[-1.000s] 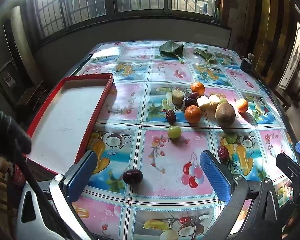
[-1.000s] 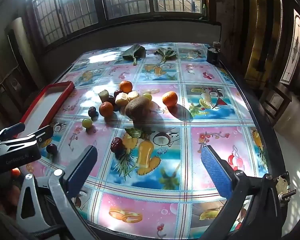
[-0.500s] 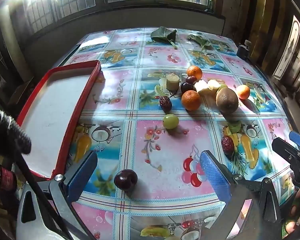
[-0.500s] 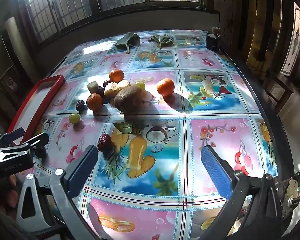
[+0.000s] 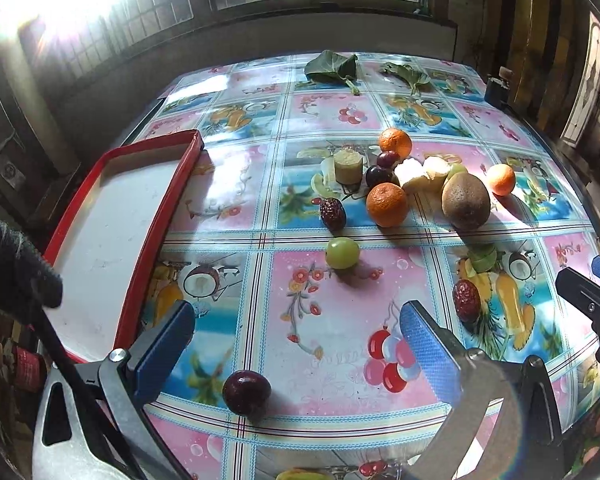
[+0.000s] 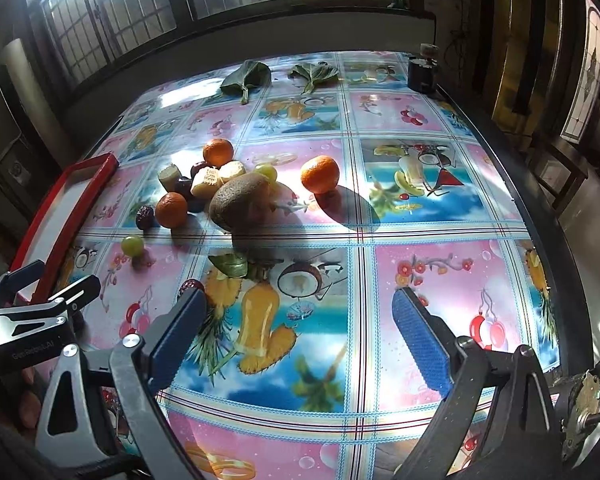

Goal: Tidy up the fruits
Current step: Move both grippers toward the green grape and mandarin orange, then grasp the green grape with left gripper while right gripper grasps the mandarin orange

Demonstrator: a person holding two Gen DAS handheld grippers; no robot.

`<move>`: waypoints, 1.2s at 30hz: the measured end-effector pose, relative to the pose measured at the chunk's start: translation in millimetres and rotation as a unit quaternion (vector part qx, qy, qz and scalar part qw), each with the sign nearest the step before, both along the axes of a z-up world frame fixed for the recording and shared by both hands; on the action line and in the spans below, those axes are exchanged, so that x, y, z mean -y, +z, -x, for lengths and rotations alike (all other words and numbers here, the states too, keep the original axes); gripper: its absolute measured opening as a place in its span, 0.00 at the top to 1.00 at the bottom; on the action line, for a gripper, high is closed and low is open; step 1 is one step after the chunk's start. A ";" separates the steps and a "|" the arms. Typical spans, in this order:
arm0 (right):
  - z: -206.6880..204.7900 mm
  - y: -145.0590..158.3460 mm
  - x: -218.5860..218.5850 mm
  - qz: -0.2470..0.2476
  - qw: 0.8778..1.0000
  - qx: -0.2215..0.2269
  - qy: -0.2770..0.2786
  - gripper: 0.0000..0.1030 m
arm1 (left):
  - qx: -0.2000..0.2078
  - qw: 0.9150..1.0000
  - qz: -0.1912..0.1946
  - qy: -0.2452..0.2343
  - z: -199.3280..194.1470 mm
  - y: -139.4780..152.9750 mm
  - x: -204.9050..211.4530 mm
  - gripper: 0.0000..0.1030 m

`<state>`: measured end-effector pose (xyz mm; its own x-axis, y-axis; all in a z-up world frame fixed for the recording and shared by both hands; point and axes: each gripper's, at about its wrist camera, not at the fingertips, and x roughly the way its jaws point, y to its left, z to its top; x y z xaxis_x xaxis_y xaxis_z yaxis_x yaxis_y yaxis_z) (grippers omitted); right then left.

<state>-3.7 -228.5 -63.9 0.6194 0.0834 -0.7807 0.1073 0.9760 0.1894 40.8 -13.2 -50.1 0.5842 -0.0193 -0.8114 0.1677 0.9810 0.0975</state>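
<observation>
Fruits are clustered mid-bench [image 5: 228, 280]: three oranges, one at [image 5: 387, 204], a brown kiwi [image 5: 465, 200], a green grape [image 5: 342, 253], wrinkled red dates [image 5: 333, 213], pale cut pieces. A dark glossy plum [image 5: 247, 393] is seen apart, near the front edge, between the fingers of the left claw [image 5: 296, 344], which is spread wide, nothing gripped. The right claw [image 6: 296, 336] is likewise wide open and empty. The red-rimmed tray [image 5: 172, 196] at the left is seen with a bare white floor.

The bench [image 5: 320, 344], under a fruit-print cloth, carries a red tray [image 5: 156, 216] at nine o'clock, clustered fruit [image 5: 386, 204] centrally, and two leaves [image 5: 332, 67] at twelve.
</observation>
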 end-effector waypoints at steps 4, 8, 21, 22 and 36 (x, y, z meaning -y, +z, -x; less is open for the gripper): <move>-2.2 -2.6 4.3 -0.001 1.000 -0.001 -0.004 0.08 | -0.001 1.000 0.005 -0.002 -2.1 -2.1 -1.0 0.01; -6.2 -4.8 8.8 0.001 1.000 -0.001 -0.005 0.09 | -0.011 0.999 0.037 -0.012 -8.1 -6.9 -13.8 0.03; -54.2 -18.3 34.9 -0.019 1.000 -0.003 -0.022 0.27 | -0.051 0.997 0.051 -0.034 -40.1 -30.6 7.9 0.04; -59.5 -19.9 36.8 -0.023 0.999 -0.005 -0.023 0.28 | -0.056 0.997 0.051 -0.031 -44.5 -32.7 9.5 0.04; -126.4 -43.9 30.9 -0.014 1.000 -0.026 -0.001 0.43 | -0.067 0.996 0.044 -0.050 -66.7 -44.8 17.9 0.33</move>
